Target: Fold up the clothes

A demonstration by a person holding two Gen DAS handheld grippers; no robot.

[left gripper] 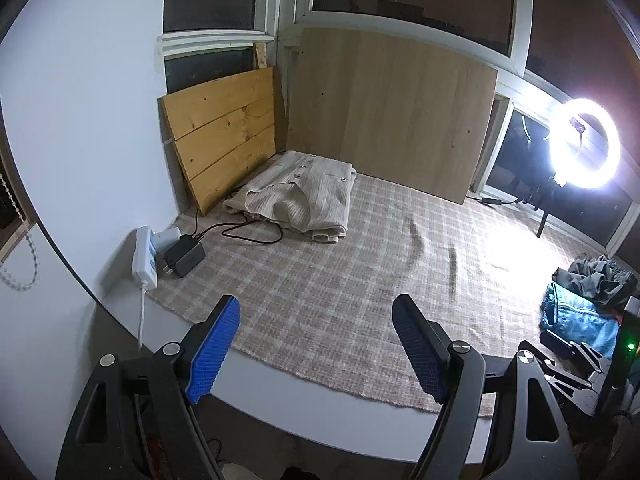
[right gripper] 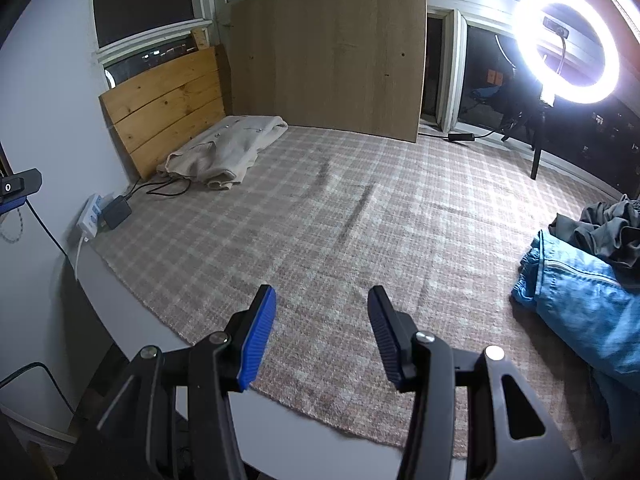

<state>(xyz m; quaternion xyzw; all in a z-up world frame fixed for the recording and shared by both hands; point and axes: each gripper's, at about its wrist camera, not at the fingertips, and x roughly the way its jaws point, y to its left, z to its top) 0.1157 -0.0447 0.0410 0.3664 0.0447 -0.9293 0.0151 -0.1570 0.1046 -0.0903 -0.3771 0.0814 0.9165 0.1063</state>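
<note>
Left wrist view: left gripper [left gripper: 316,344] hangs over the near edge of the plaid cloth [left gripper: 320,292], jaws spread, nothing between them. Folded cream cardigan [left gripper: 300,196] lies at the far left corner against the pine board [left gripper: 224,136], probably parked there as finished.

Right wrist view: right gripper [right gripper: 322,330] also spread and empty, above bare cloth. Blue jeans [right gripper: 580,304] with a grey garment [right gripper: 608,228] heaped at right, likely the waiting pile; middle kept free for folding.
</note>
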